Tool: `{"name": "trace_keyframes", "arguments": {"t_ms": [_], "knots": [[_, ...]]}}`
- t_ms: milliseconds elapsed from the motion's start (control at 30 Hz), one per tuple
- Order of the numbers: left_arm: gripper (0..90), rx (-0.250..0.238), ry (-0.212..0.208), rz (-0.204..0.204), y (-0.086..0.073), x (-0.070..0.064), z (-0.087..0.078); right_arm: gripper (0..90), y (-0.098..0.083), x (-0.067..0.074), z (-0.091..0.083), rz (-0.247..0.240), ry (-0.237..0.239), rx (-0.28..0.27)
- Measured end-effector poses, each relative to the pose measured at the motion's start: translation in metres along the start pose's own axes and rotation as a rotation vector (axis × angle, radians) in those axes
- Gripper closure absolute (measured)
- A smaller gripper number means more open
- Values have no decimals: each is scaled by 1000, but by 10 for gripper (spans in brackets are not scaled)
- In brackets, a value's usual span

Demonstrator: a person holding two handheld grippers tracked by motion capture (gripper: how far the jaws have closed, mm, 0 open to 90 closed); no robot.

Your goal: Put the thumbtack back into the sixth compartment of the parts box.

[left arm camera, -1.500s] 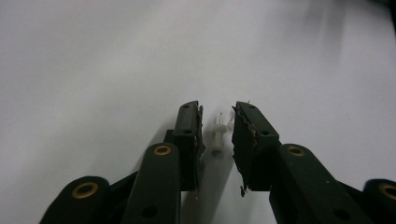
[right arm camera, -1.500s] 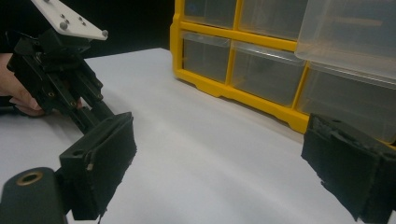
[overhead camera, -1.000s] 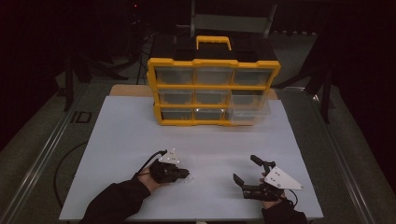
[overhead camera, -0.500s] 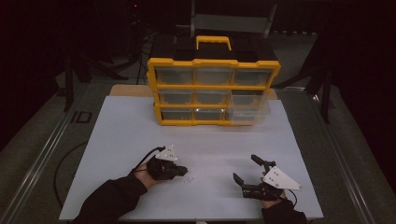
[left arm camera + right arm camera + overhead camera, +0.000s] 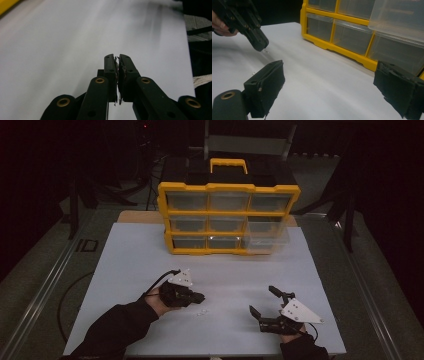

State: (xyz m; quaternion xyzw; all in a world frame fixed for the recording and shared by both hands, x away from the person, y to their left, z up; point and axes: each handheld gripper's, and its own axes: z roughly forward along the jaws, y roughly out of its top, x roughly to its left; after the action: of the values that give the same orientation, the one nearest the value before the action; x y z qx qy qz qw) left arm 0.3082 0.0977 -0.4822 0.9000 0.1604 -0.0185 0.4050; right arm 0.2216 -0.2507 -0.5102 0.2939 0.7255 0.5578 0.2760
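Note:
A person's left hand holds my left gripper [image 5: 200, 296] low over the white table top [image 5: 150, 255], pointing right. In the left gripper view its jaws [image 5: 117, 57] are pressed together, and I cannot make out anything held between the pads. A few tiny pale bits [image 5: 201, 312] lie on the table just below its tip. My right gripper [image 5: 262, 300] rests near the front right edge. Its jaws are spread wide with nothing between them [image 5: 329, 72], and the left gripper [image 5: 260, 46] shows at the far left.
A yellow drawer organiser [image 5: 227, 215] with clear drawers and a handle stands at the back of the table. One clear drawer [image 5: 267, 237] at its lower right is pulled out. Dark floor and stands surround the table.
The left gripper has lifted a little off the table, still shut, leaving the tiny bits below it. The right gripper has stayed in place.

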Motion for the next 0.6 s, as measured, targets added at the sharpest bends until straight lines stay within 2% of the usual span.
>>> {"name": "trace_keyframes", "arguments": {"t_ms": [33,67,100,200,233,267,600], "knots": [[860,0,0,0,0,0,0,96,0,0,0,1,3,0],[860,-18,-17,3,10,2,-3,96,0,0,0,-1,1,0],[860,-22,-22,7,13,2,-5,95,0,0,0,1,2,0],[860,-33,-21,11,19,2,-7,96,0,0,0,1,5,-1],[860,-33,-21,11,19,2,-7,96,0,0,0,9,8,-3],[860,-51,-38,16,27,1,-10,96,0,-1,-1,20,9,-8],[860,-84,-40,37,50,3,-15,96,1,0,0,7,11,-8]]}}
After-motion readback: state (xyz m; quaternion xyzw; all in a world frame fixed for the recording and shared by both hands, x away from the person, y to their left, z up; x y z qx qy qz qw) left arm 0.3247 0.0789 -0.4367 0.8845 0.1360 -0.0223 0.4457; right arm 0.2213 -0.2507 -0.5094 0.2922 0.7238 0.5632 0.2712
